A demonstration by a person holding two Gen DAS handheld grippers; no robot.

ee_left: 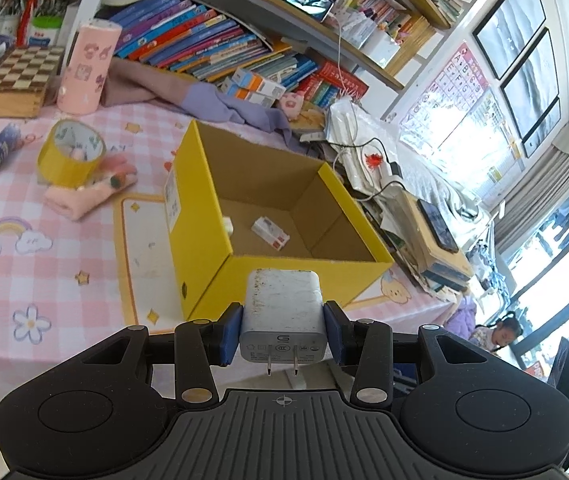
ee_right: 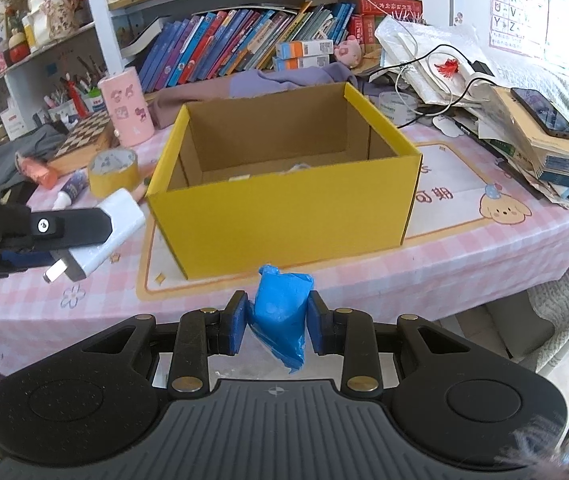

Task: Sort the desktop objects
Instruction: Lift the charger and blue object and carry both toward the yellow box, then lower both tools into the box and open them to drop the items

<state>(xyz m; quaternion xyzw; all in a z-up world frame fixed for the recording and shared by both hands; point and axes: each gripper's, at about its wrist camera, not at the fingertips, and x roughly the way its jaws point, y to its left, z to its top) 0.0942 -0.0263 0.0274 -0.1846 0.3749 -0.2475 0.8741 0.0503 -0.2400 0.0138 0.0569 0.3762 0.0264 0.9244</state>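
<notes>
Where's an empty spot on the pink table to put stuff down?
Bare tablecloth lies left of the yellow box, below the tape roll. Another free patch: the puppy mat right of the box. Crowded: the paper pile and chessboard corner.

yellow box [ee_right: 284,216] floor mostly hidden by its front wall — contents indistinct, book titles unreadable
</notes>
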